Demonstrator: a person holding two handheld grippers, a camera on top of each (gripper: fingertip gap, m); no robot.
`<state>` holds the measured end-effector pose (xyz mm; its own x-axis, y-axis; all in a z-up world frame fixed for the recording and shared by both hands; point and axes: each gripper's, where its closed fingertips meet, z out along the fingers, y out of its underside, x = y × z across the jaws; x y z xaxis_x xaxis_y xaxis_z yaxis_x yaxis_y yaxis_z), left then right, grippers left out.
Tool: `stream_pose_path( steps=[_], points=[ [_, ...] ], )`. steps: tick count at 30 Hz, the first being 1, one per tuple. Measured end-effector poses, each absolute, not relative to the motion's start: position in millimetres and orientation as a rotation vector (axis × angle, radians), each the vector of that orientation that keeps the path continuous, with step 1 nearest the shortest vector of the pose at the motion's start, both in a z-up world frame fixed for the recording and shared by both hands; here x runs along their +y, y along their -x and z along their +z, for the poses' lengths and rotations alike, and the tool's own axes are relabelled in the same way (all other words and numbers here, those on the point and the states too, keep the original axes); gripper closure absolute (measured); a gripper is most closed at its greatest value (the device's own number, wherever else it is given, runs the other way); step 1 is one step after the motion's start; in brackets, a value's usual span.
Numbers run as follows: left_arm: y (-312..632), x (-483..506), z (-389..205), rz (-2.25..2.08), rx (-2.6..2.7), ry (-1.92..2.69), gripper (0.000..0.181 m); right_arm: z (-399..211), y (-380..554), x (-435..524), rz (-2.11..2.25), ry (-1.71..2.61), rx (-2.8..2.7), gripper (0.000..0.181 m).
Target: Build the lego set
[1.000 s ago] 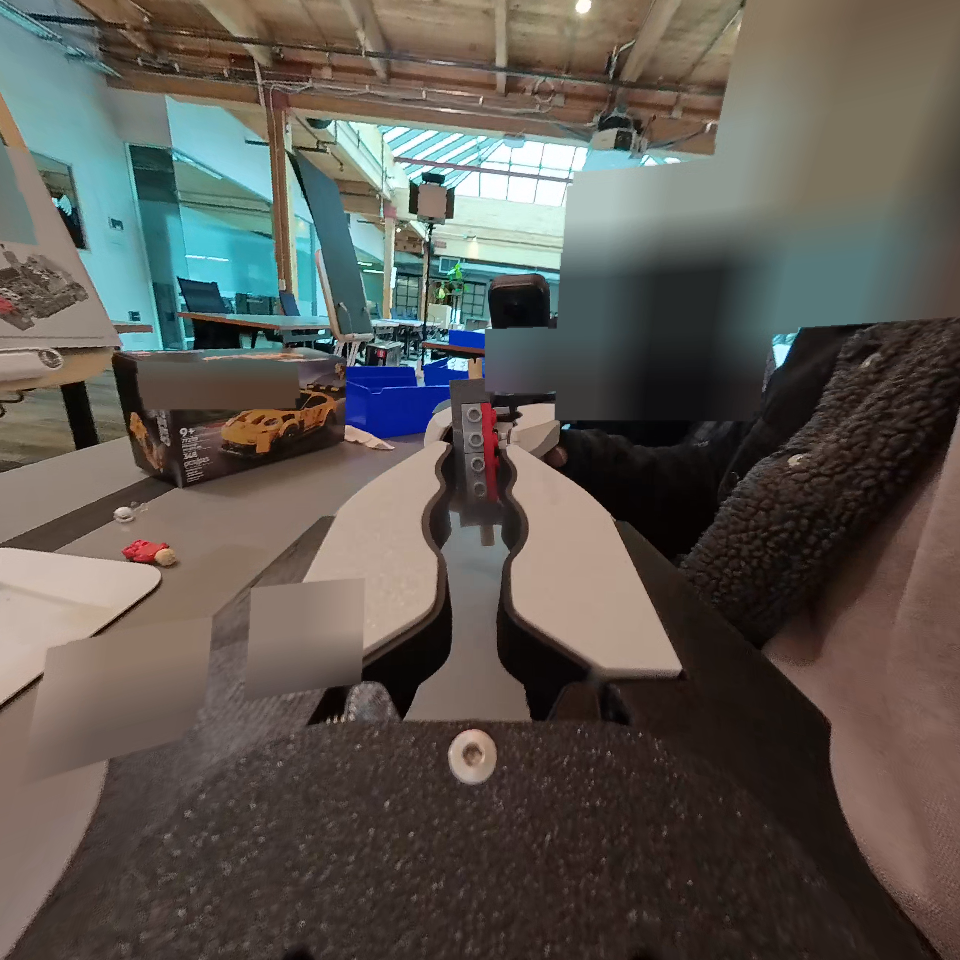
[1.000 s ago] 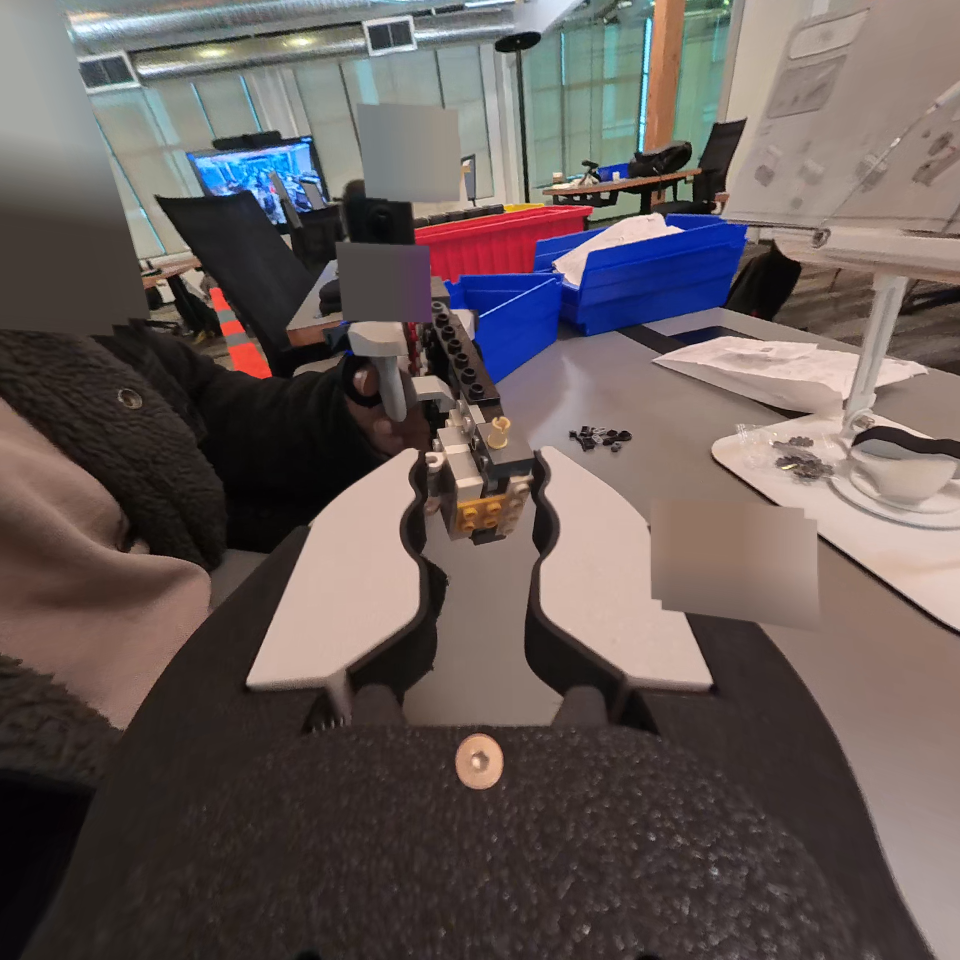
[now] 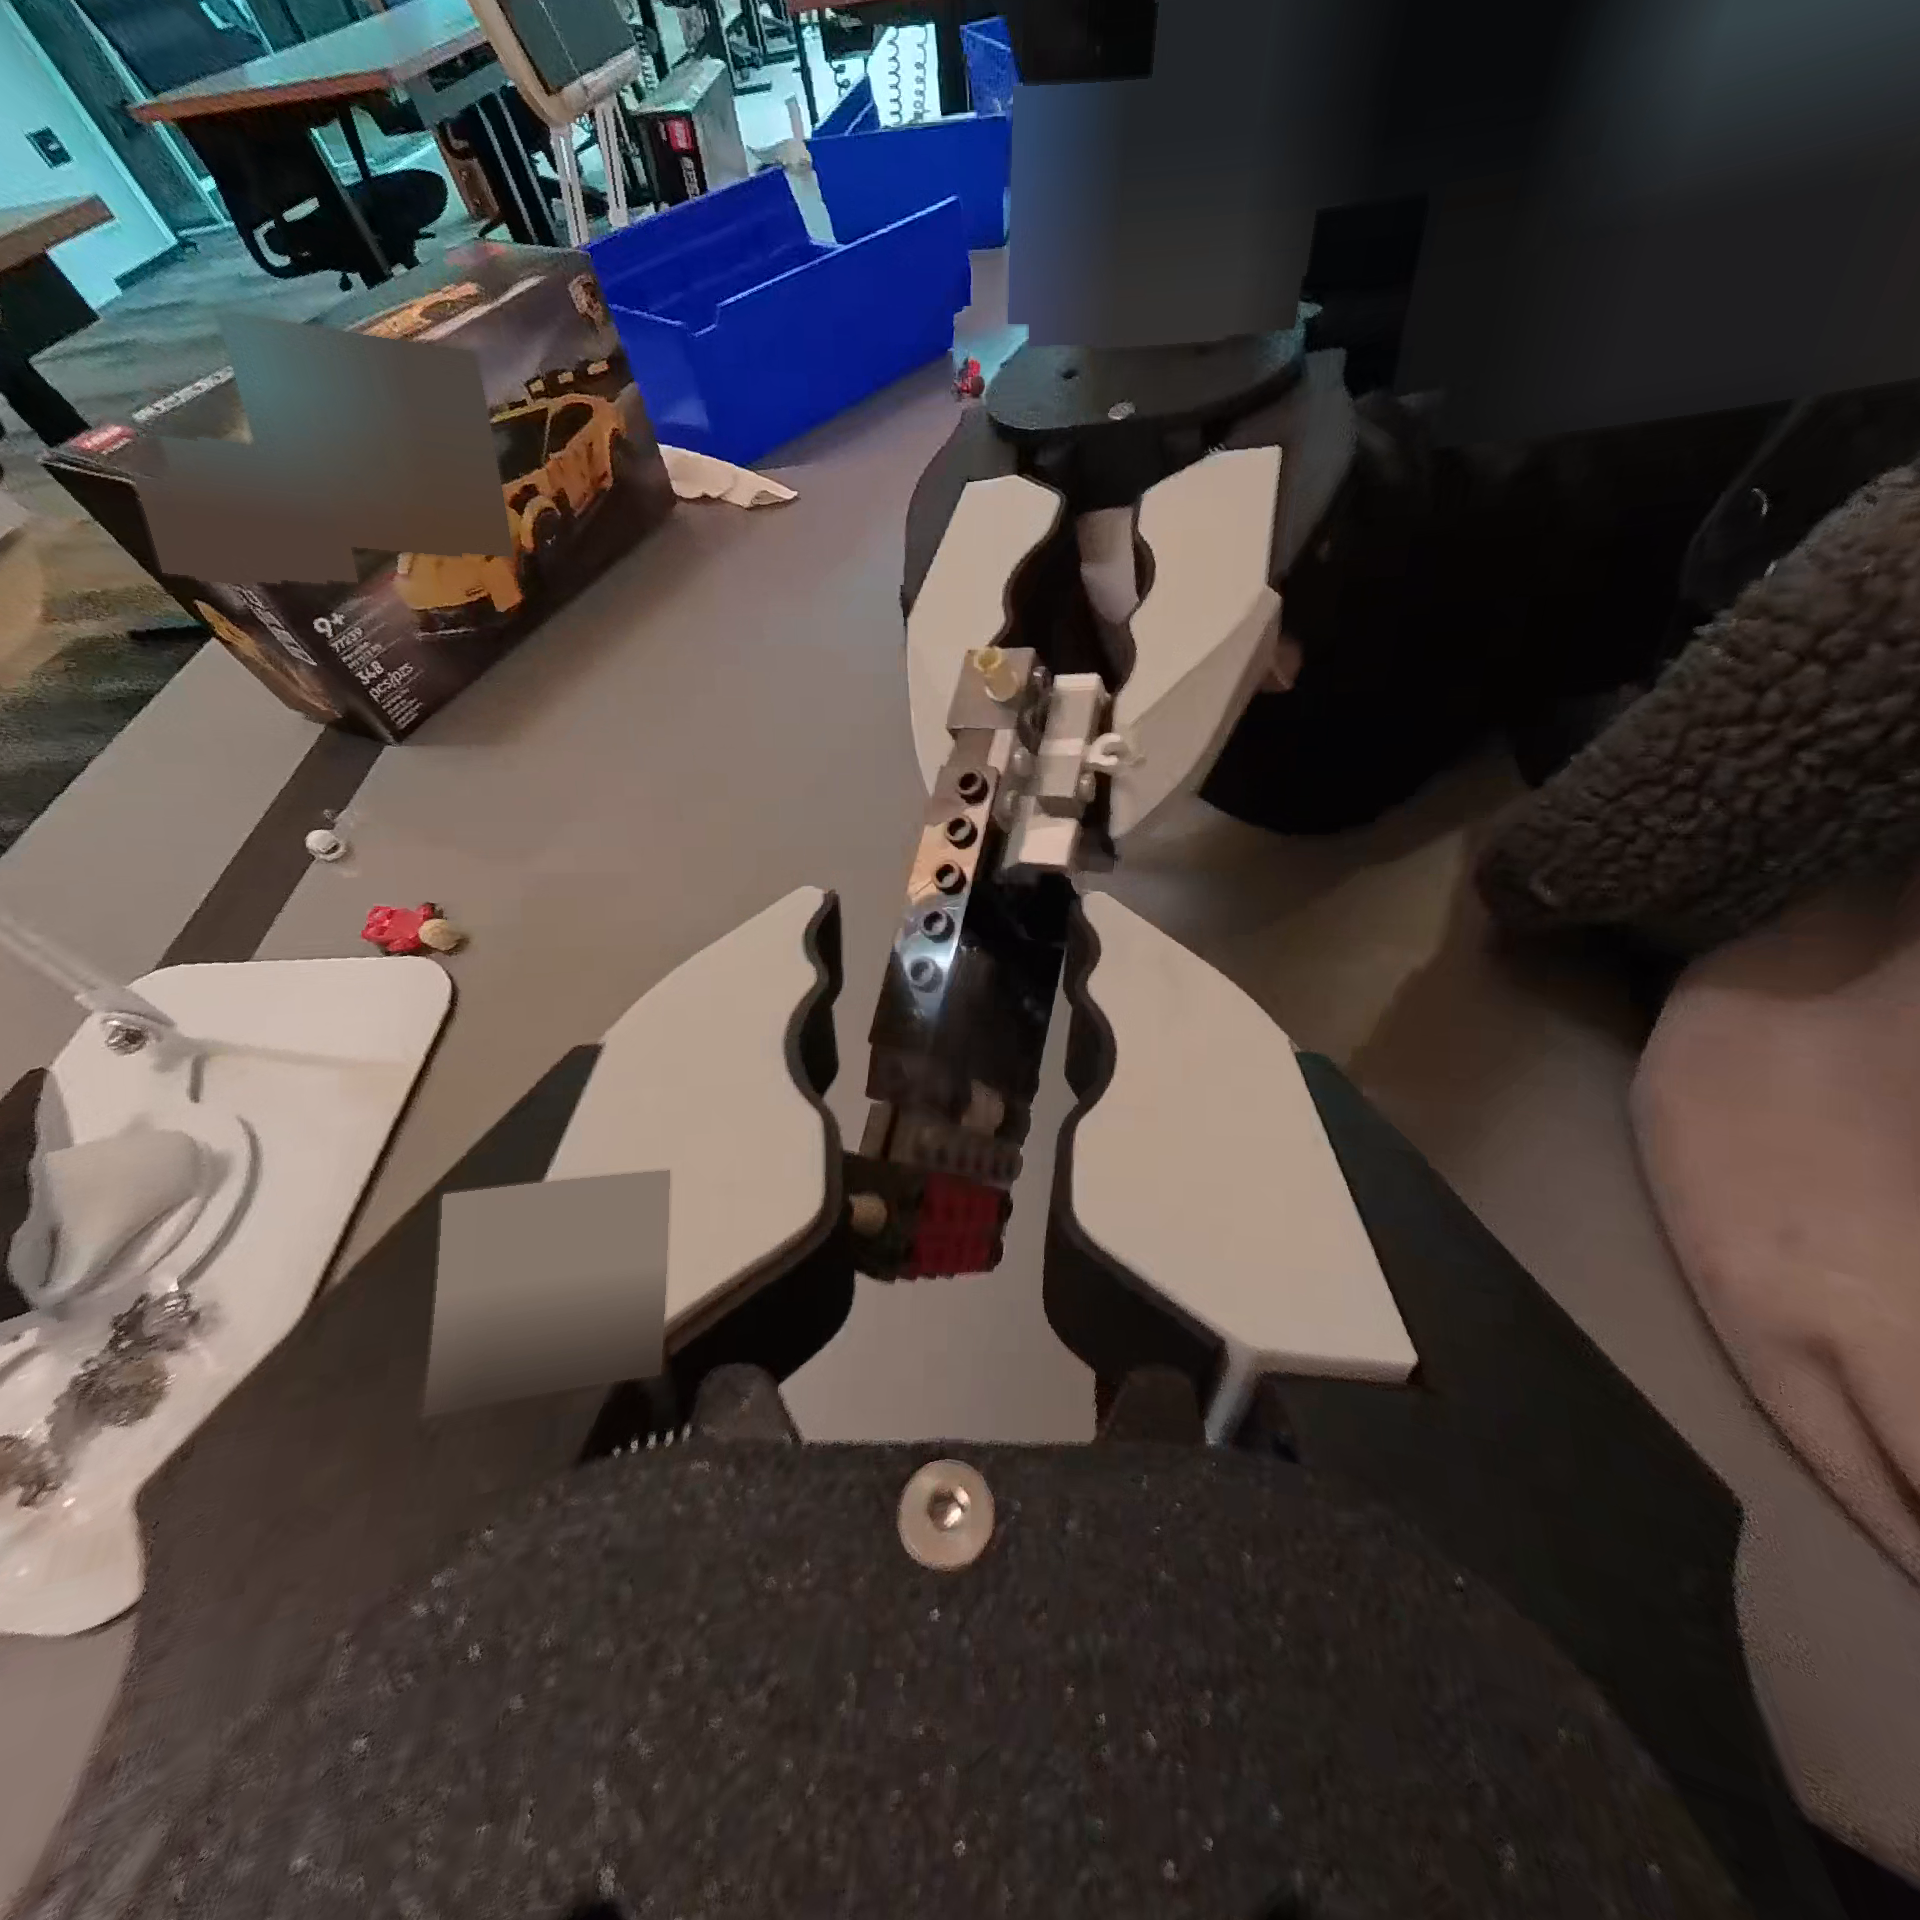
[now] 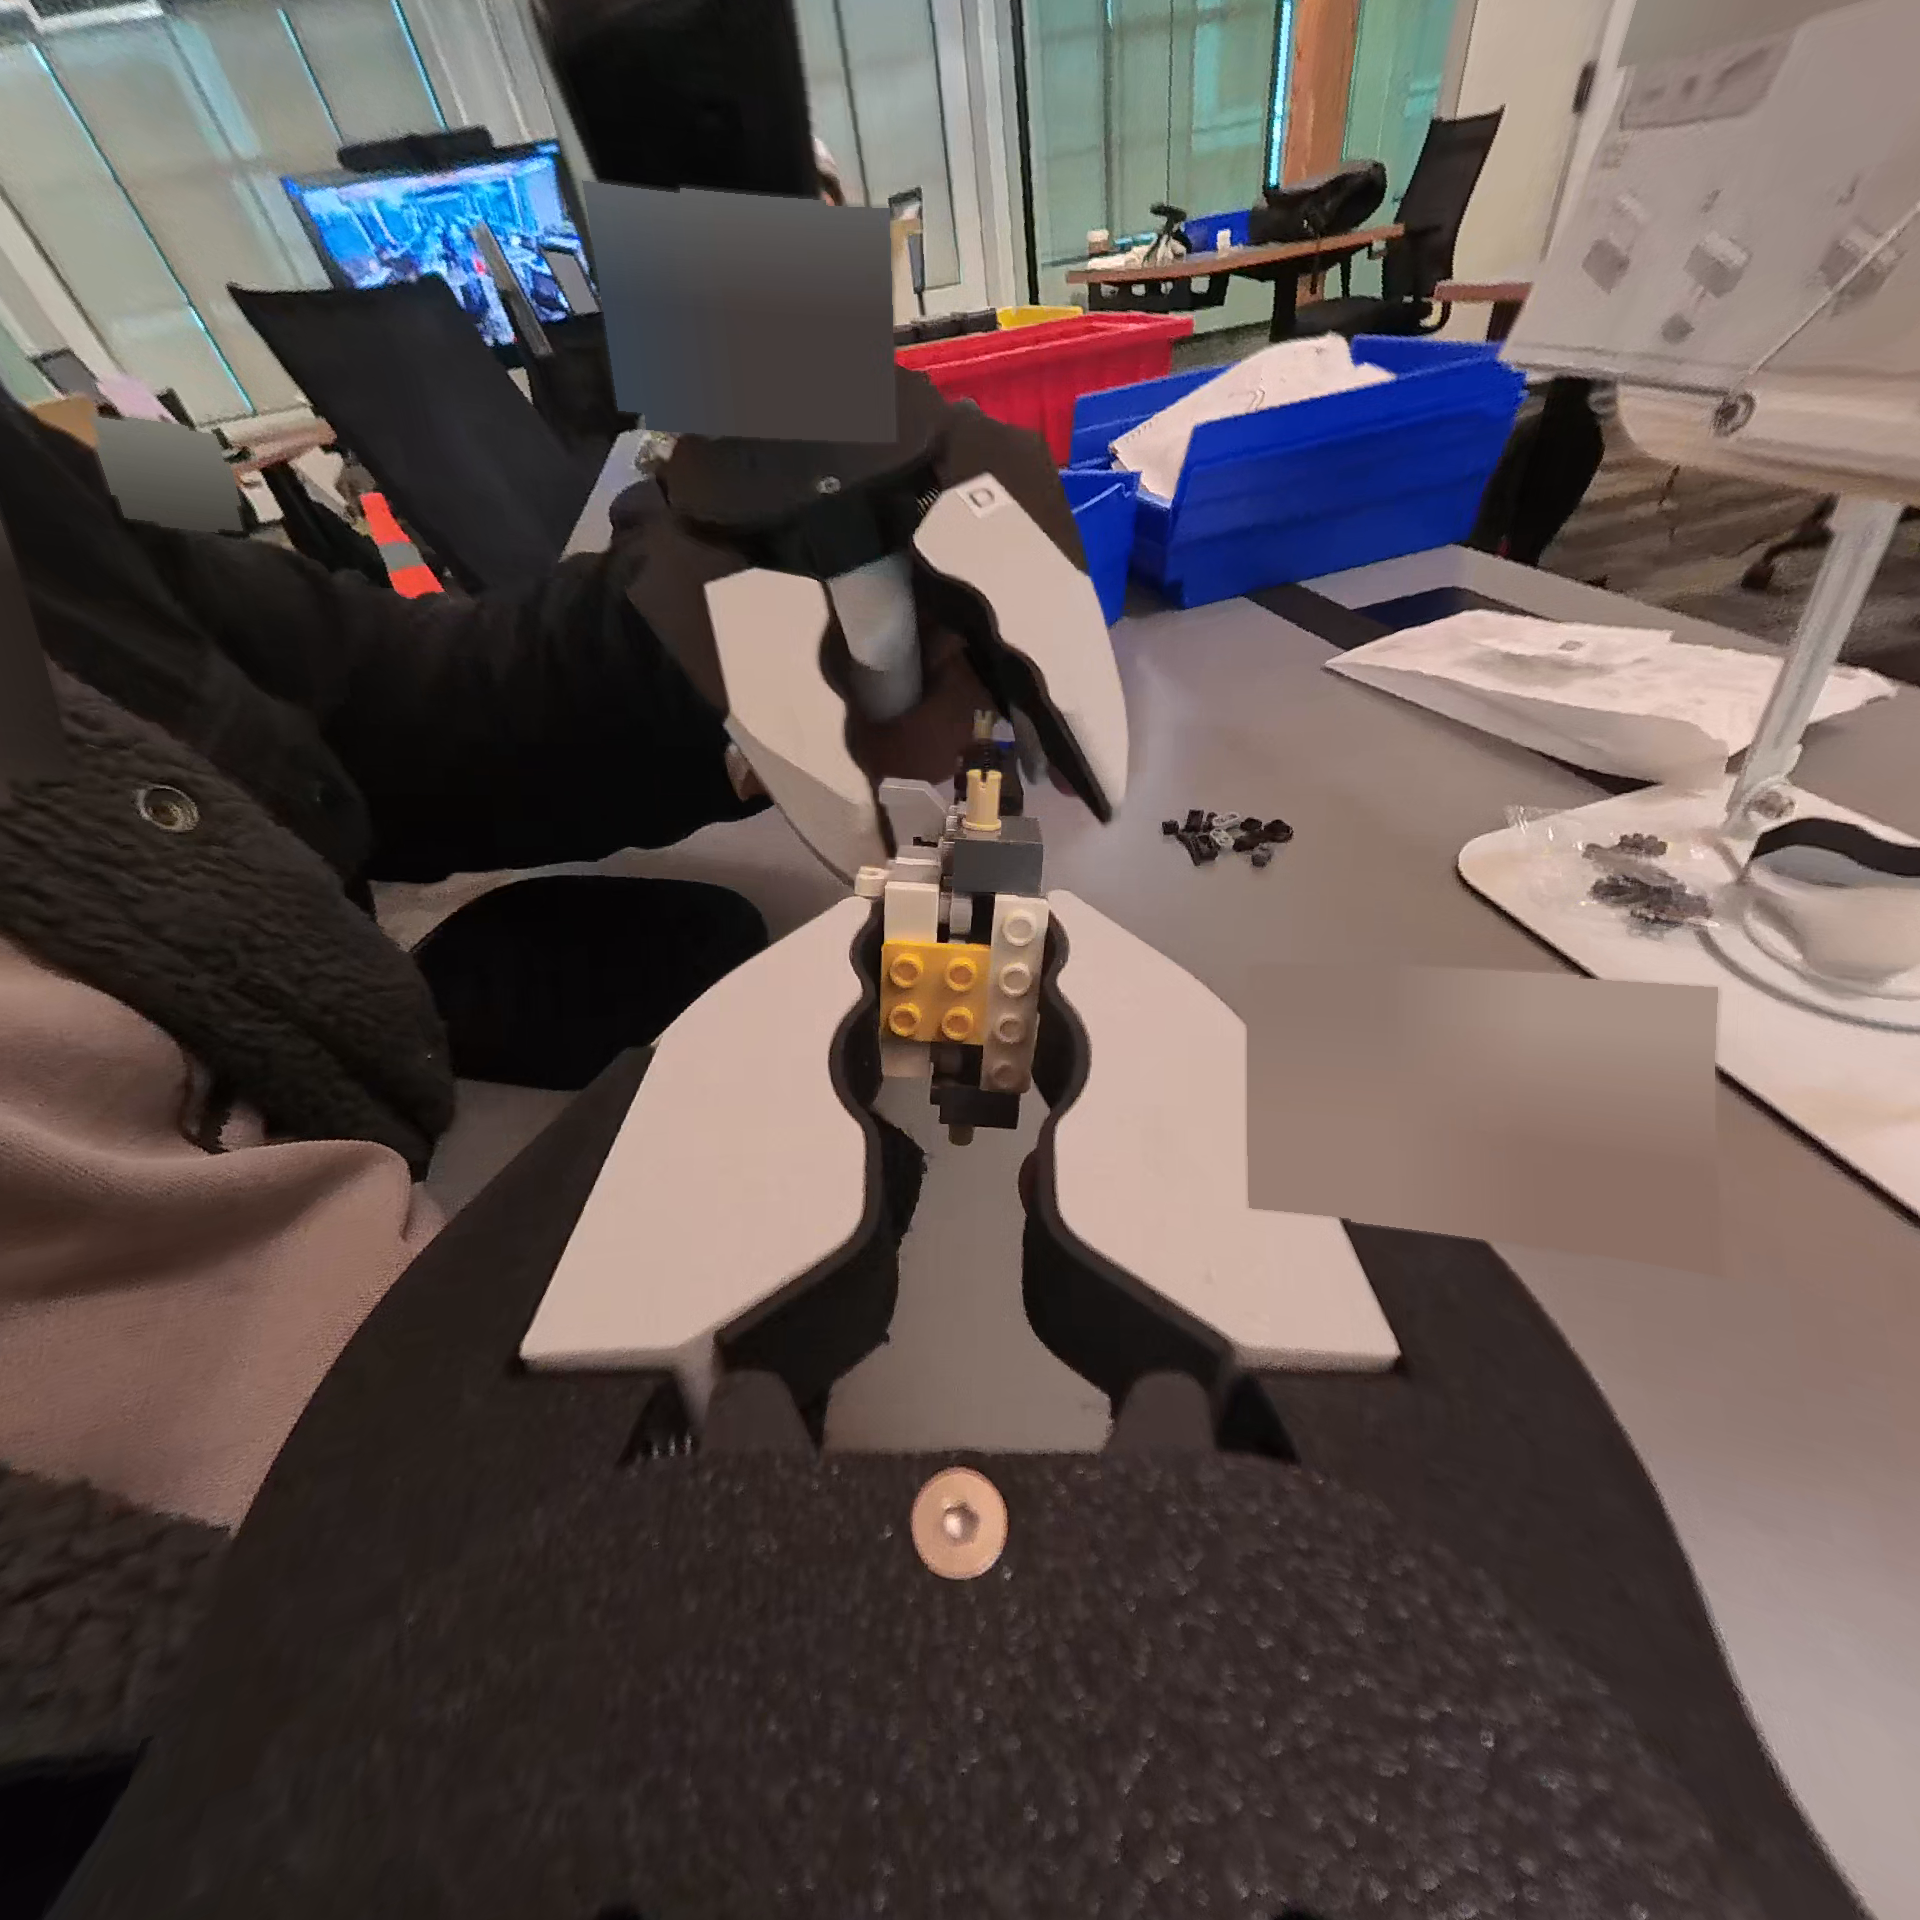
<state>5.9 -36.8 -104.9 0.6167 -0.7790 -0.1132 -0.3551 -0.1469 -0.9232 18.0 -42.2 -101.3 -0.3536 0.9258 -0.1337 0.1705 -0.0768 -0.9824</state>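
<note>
Left gripper (image 3: 951,1023) clenched on lego build (image 3: 961,997), red end; right gripper (image 4: 956,997) grips yellow end, held above grey table (image 3: 644,748).

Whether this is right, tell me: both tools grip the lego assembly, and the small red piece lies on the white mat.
Not on it. The left wrist view shows the small red piece on the grey table, beside the white mat. Left tool and right tool do grip the lego assembly.
</note>
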Motion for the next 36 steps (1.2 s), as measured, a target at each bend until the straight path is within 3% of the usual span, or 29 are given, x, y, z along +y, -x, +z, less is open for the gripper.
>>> stream_pose_path(
  steps=[18, 36],
  points=[
    [-23, -49, -100, -0.878, 0.74, 1.659, 0.157, -94, -21, -50, 1.493, 1.138, -1.546, 0.155],
    [-28, -54, -95, -0.924, 0.7, 1.564, 0.162, -91, -19, -51, 1.437, 1.085, -1.514, 0.148]
  ],
)
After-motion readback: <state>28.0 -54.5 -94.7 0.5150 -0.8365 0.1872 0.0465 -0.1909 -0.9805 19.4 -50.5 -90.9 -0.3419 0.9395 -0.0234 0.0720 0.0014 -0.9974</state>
